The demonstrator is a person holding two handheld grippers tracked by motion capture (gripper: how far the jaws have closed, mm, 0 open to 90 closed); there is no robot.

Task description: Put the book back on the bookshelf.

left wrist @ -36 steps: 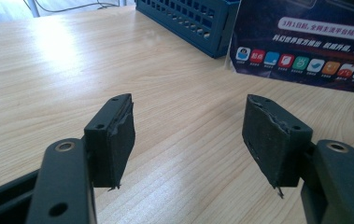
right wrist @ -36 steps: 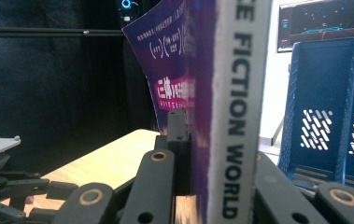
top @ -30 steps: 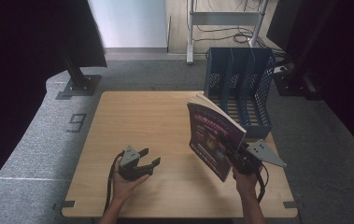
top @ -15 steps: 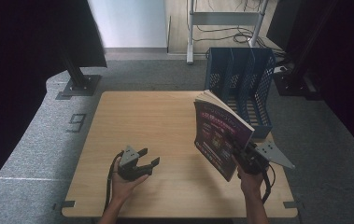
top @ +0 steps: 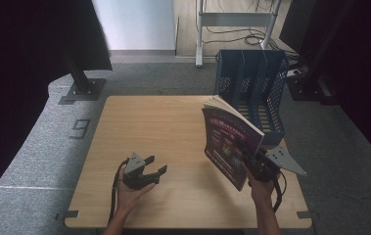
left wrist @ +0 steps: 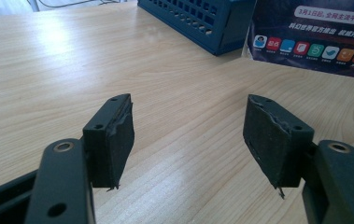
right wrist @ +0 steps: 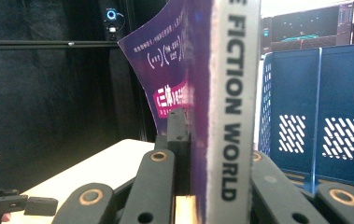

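The magazine [top: 229, 142] has a dark purple cover printed with rows of small coloured icons and pale lettering, and a white spine band with black capitals reading "FICTION WORLD" [right wrist: 230, 93]. It stands upright and clear of the bench, tilted a little, cover turned toward the bench's middle, pages fanning slightly at the top. Its lower spine edge is clamped in the right tongs [top: 252, 164]. It hangs near the bench's right side, just in front of the blue file rack [top: 251, 88].
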